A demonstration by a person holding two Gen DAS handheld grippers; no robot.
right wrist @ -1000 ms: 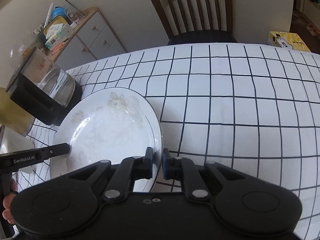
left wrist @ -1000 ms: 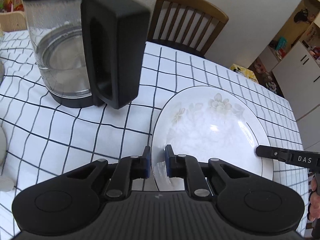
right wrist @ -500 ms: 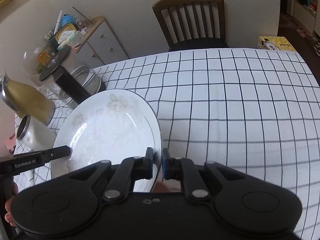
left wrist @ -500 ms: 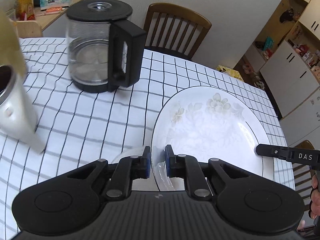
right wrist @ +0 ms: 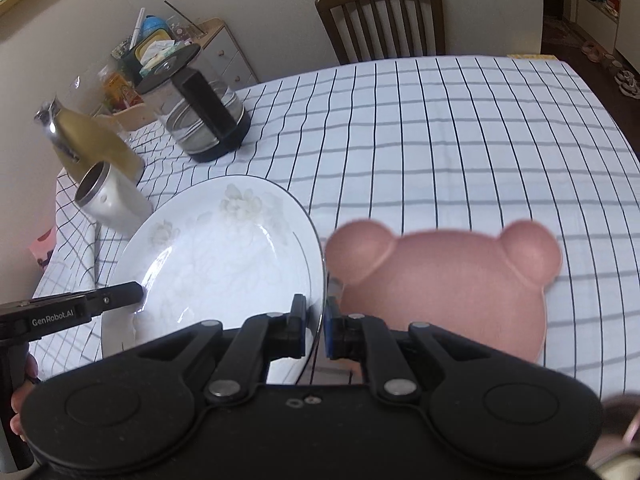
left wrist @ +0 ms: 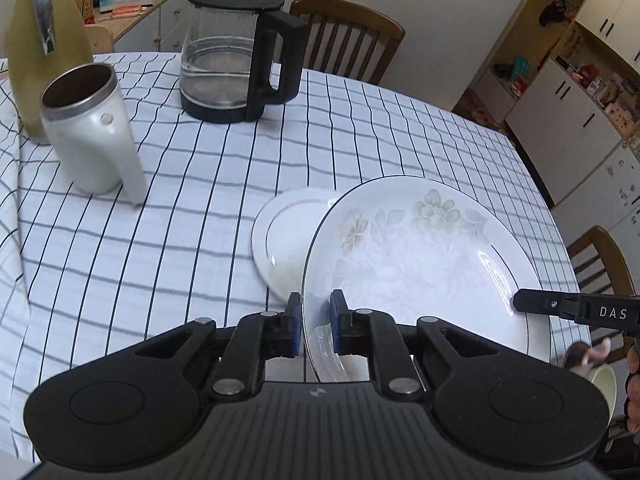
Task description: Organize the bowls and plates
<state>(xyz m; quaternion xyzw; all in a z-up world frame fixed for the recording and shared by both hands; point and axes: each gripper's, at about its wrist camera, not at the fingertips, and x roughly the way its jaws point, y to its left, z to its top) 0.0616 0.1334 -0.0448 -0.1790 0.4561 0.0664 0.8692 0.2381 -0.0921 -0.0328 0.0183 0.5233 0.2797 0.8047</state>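
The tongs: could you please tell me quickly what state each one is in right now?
Left tongs: closed on the rim of the floral plate.
Right tongs: closed on the opposite rim of the same plate.

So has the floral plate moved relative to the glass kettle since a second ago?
Yes. The floral plate, clamped by both grippers, has pulled away from the glass kettle, which now sits far back on the checked tablecloth.

Large white floral plate [left wrist: 420,256] tilted aloft, above smaller white plate [left wrist: 286,236] on tablecloth.
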